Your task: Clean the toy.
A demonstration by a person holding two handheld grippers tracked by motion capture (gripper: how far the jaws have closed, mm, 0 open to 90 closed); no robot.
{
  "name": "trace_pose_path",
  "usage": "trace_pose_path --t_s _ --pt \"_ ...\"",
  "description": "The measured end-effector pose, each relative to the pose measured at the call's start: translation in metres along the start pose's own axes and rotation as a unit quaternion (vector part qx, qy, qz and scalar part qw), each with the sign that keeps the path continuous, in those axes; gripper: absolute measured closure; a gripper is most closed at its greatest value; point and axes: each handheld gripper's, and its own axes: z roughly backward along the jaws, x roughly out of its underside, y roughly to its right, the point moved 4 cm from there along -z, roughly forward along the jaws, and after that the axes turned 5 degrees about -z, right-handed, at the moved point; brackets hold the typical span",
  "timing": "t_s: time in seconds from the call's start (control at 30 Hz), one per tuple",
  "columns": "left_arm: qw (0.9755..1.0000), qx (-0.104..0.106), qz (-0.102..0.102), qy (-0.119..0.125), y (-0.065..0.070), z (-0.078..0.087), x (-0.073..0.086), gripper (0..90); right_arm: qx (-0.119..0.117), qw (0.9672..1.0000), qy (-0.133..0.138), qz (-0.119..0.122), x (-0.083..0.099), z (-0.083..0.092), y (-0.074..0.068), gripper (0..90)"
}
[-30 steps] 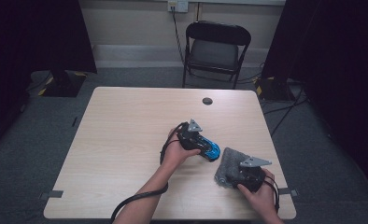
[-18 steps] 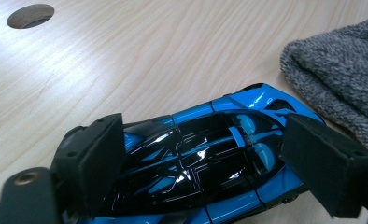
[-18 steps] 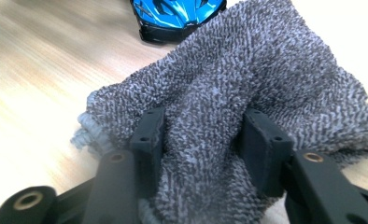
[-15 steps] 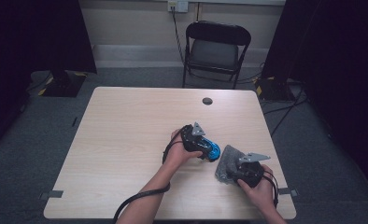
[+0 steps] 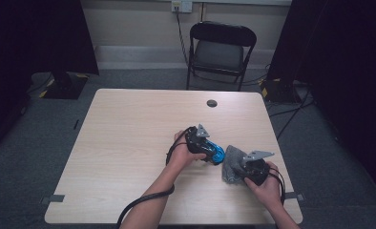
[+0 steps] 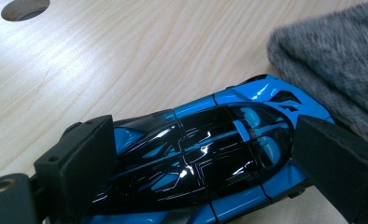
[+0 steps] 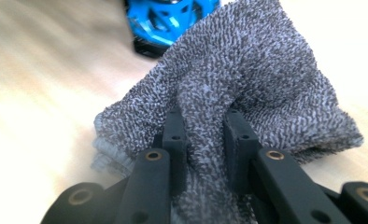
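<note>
Pinching a fold of the grey cloth (image 7: 247, 88), the right tongs (image 7: 204, 135) are seen clamped on it; their jaws have just been closing, so the cloth is now secured for wiping. The left tongs (image 6: 205, 154) are held wide around the blue toy car (image 6: 205, 154), pads set against its nose and tail, steadying it on the worktop (image 5: 129, 143). The cloth is noted just beside the car, touching or nearly so. Wiping is judged to come next.
</note>
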Motion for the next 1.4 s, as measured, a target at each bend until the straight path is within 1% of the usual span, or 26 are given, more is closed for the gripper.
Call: trace_pose_path --t_s 0.07,0.1,0.13,0.2,0.23,0.27,0.3,0.33,0.37,0.43,0.5,0.57,0.67,0.77,0.83,0.9,0.97,1.03,1.1,1.13,1.2,1.27,1.33,1.37,1.4 --pt "1.0 0.0 0.0 -0.002 0.0 0.0 0.0 6.5 0.001 0.9999 0.0 -0.013 -0.006 -0.003 0.007 74.6" --pt "1.0 0.0 -0.001 -0.002 0.0 0.0 0.0 6.5 0.006 0.9999 -0.004 -0.015 -0.008 -0.005 0.01 74.8" --pt "1.0 -0.001 0.002 0.001 0.001 0.0 0.0 6.5 0.009 0.9998 -0.012 -0.012 -0.01 -0.008 0.014 75.1" --pt "1.0 -0.001 0.004 0.004 0.001 0.0 0.0 6.5 0.006 0.9996 -0.022 -0.016 -0.014 -0.013 0.018 75.2" --pt "1.0 -0.001 0.004 0.004 0.001 0.0 0.0 6.5 0.004 0.9996 -0.023 -0.016 -0.017 -0.016 0.019 75.3" --pt "1.0 -0.001 0.002 0.004 0.0 0.0 0.001 6.5 -0.002 0.9996 -0.026 -0.009 -0.019 -0.018 0.018 75.3" --pt "1.0 -0.003 0.002 0.005 0.0 0.0 0.001 6.5 -0.005 0.9995 -0.029 0.005 -0.022 -0.02 0.016 75.5" --pt "1.0 -0.003 0.0 0.004 -0.001 0.0 0.001 6.4 -0.009 0.9994 -0.031 0.011 -0.023 -0.021 0.014 75.8" --pt "1.0 -0.005 0.004 0.007 -0.001 0.0 0.002 6.2 -0.018 0.9993 -0.031 0.015 -0.024 -0.021 0.011 75.9" --pt "0.9999 -0.006 0.005 0.009 -0.001 0.0 0.002 5.8 -0.021 0.9992 -0.026 0.02 -0.022 -0.021 0.006 76.0" --pt "0.9999 -0.008 0.006 0.009 0.0 0.0 0.002 5.6 -0.036 0.9991 -0.018 0.011 -0.02 -0.02 0.003 76.3" --pt "0.9999 -0.009 0.007 0.008 0.0 0.0 0.002 5.5 -0.048 0.9987 -0.013 0.007 -0.017 -0.02 -0.001 76.7" --pt "0.9999 -0.009 0.007 0.009 0.0 0.0 0.002 5.5 -0.074 0.9972 -0.008 -0.007 -0.014 -0.018 -0.009 77.0" --pt "0.9999 -0.009 0.007 0.009 0.001 -0.001 0.001 5.4 -0.093 0.9956 -0.005 -0.01 -0.012 -0.019 -0.019 77.1" --pt "0.9999 -0.009 0.007 0.009 0.001 -0.001 0.001 5.4 -0.098 0.9952 -0.006 -0.007 -0.012 -0.019 -0.023 77.2" --pt "0.9999 -0.01 0.008 0.01 0.002 -0.001 0.001 5.4 -0.108 0.994 -0.005 -0.014 -0.011 -0.02 -0.026 77.2" --pt "0.9999 -0.01 0.008 0.011 0.002 -0.001 0.001 5.4 -0.12 0.9927 -0.004 -0.016 -0.011 -0.02 -0.031 77.2" --pt "0.9998 -0.01 0.008 0.012 0.002 -0.001 0.001 5.4 -0.12 0.9926 -0.005 -0.015 -0.011 -0.021 -0.034 77.2" --pt "0.9998 -0.01 0.008 0.012 0.002 -0.001 0.001 5.4 -0.131 0.9912 -0.005 -0.019 -0.012 -0.022 -0.037 77.2" --pt "0.9998 -0.01 0.008 0.012 0.002 -0.001 0.001 5.4 -0.131 0.9912 -0.004 -0.019 -0.012 -0.022 -0.038 77.2" --pt "0.9998 -0.01 0.009 0.012 0.002 -0.001 0.001 5.4 -0.145 0.9892 -0.004 -0.024 -0.012 -0.023 -0.041 77.3" --pt "0.9998 -0.01 0.008 0.011 0.002 -0.001 0.001 5.4 -0.147 0.9889 -0.005 -0.02 -0.012 -0.023 -0.044 77.4" --pt "0.9998 -0.01 0.009 0.012 0.002 -0.001 0.001 5.4 -0.161 0.9868 -0.005 -0.02 -0.012 -0.024 -0.048 77.4" --pt "0.9998 -0.01 0.009 0.012 0.002 -0.001 0.001 5.5 -0.164 0.9864 -0.006 -0.017 -0.012 -0.024 -0.05 77.4" --pt "0.9998 -0.01 0.009 0.012 0.002 -0.001 0.001 5.4 -0.172 0.985 -0.008 -0.017 -0.012 -0.024 -0.052 77.5"
